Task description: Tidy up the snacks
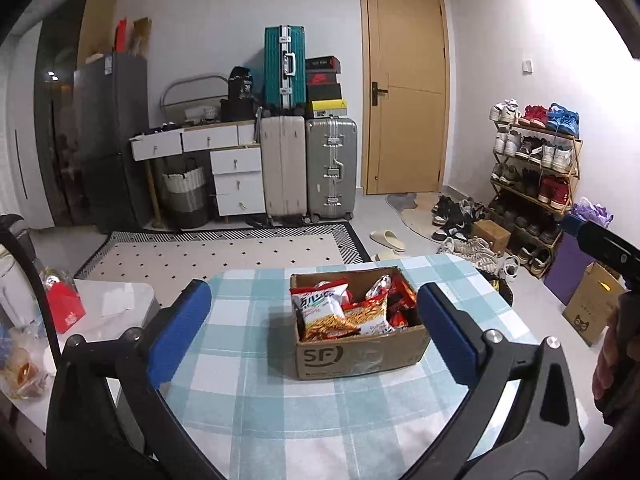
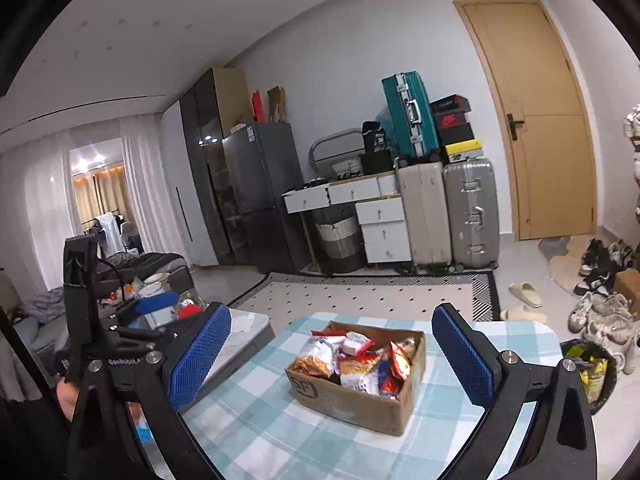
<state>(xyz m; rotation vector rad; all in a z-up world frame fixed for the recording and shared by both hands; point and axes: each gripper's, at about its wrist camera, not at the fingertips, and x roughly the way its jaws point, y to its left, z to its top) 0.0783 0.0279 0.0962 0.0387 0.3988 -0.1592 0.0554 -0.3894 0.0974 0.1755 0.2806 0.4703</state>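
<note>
A brown cardboard box [image 1: 360, 354] marked SF stands on a table with a blue-and-white checked cloth [image 1: 248, 392]. It is filled with snack bags [image 1: 336, 314] in red, white and orange. My left gripper [image 1: 316, 332] hangs in front of the box, jaws wide open, nothing between the blue pads [image 1: 178, 332]. From the right wrist view the same box [image 2: 356, 392] and snack bags [image 2: 360, 360] sit ahead of my right gripper [image 2: 332, 360], which is also wide open and empty. The left gripper's body [image 2: 92, 320] shows at the left of that view.
A low white side table [image 1: 120, 300] with a red box [image 1: 64, 308] and clutter stands left of the table. A black bin [image 2: 592, 372] with yellow packaging sits at the right. Suitcases [image 1: 308, 168], drawers, a fridge, a shoe rack [image 1: 536, 184] and a rug lie beyond.
</note>
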